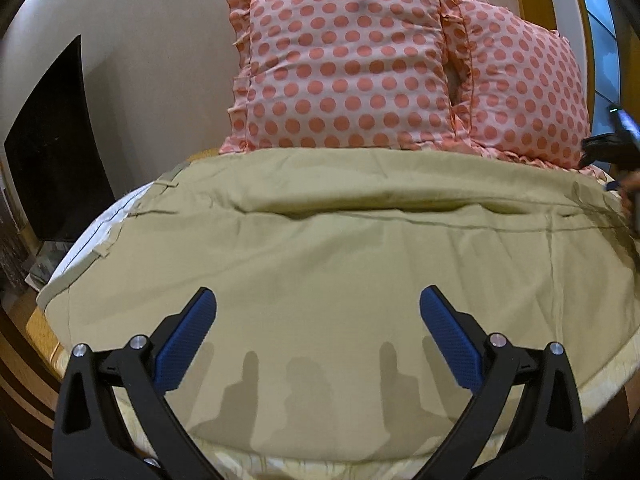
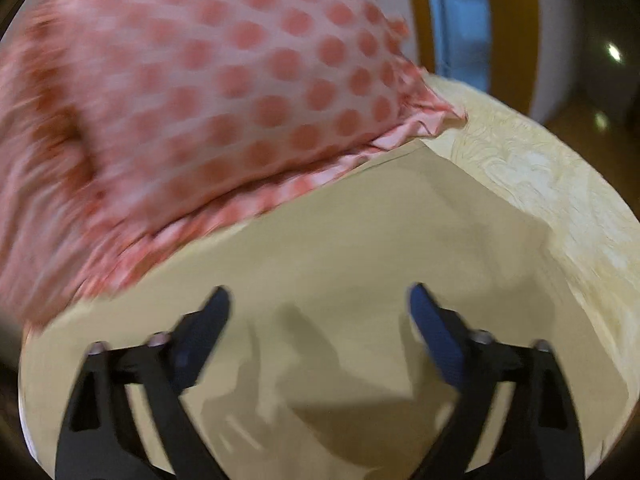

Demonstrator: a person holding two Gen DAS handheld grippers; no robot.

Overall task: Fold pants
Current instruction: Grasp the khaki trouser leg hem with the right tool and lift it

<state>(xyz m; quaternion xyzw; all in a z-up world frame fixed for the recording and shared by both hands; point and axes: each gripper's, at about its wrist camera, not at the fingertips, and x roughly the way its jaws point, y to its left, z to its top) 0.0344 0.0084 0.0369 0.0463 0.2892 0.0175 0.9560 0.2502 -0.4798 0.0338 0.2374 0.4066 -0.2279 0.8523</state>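
Khaki pants (image 1: pixel 320 248) lie spread flat across the bed, waistband with belt loops at the left (image 1: pixel 132 216). My left gripper (image 1: pixel 318 300) is open and empty, hovering above the near part of the fabric. My right gripper (image 2: pixel 320 296) is open and empty above the pants' right end (image 2: pixel 380 248), near its far corner; this view is motion-blurred. The right gripper's body also shows at the right edge of the left wrist view (image 1: pixel 616 148).
Two pink polka-dot pillows (image 1: pixel 348 68) stand at the head of the bed behind the pants, close to the right gripper (image 2: pixel 200 100). The cream bedsheet (image 2: pixel 560 184) shows past the pants. A dark panel (image 1: pixel 52 152) stands at the left by the wall.
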